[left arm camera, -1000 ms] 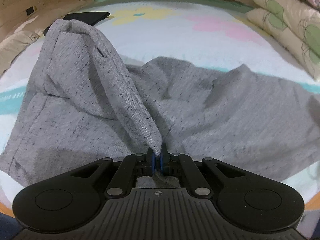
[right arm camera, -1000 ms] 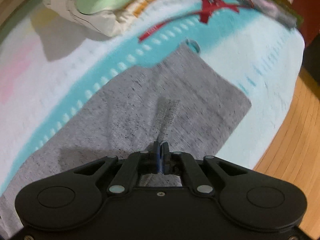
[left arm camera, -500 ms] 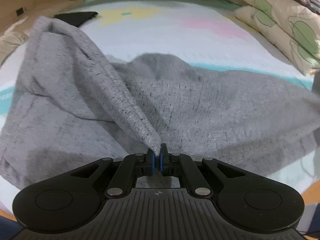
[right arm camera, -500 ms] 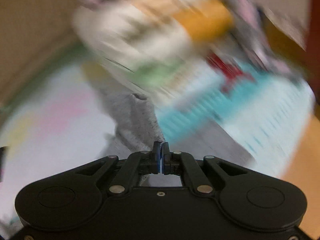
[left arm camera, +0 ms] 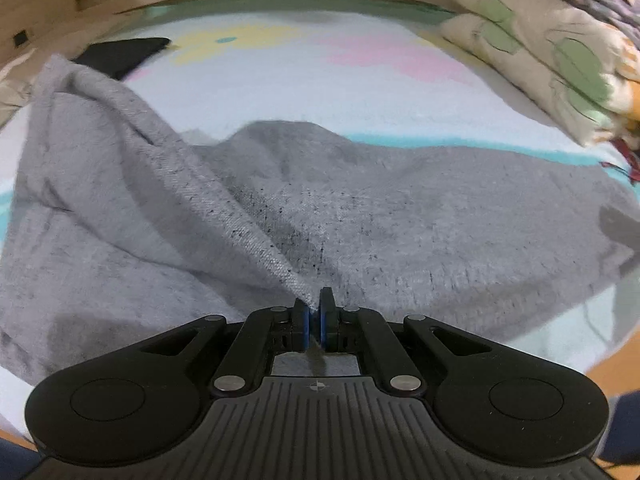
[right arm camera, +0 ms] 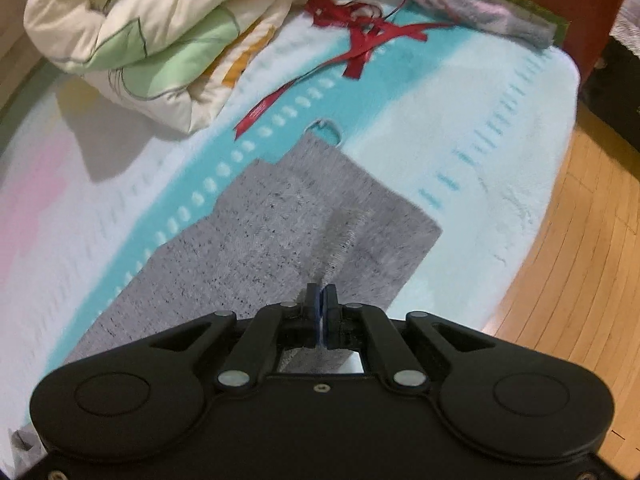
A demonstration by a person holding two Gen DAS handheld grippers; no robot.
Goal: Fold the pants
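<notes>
Plainly, the grey pants (left arm camera: 380, 216) lie spread across the bed (left arm camera: 360, 80), with one part lifted off the sheet in a slack ridge that runs from the upper left down to the left gripper (left arm camera: 315, 308). That gripper's fingers are pressed together on a thin corner of the cloth. In the right wrist view the far end of the pants (right arm camera: 304, 232) lies flat on the teal stripe of the bed, near its edge, and the right gripper (right arm camera: 321, 312) has its fingers closed on a raised pleat along a stitched seam there.

Both holds look shallow, so the main risk, as I judge it, is the cloth slipping out if either hand pulls sharply or the two pull apart. A slip on the left would drop the ridge in a heap and spoil the fold. Carrying the two ends unevenly could also twist the pants and leave a crooked crease. On the right, the cloth sits close to the bed's edge above the wooden floor (right arm camera: 580, 240), so a drag that way might pull it off. A red ribbon (right arm camera: 360, 48) and a folded quilt (right arm camera: 140, 40) lie beyond the pants on the bed; a wide sweep could snag the ribbon.
</notes>
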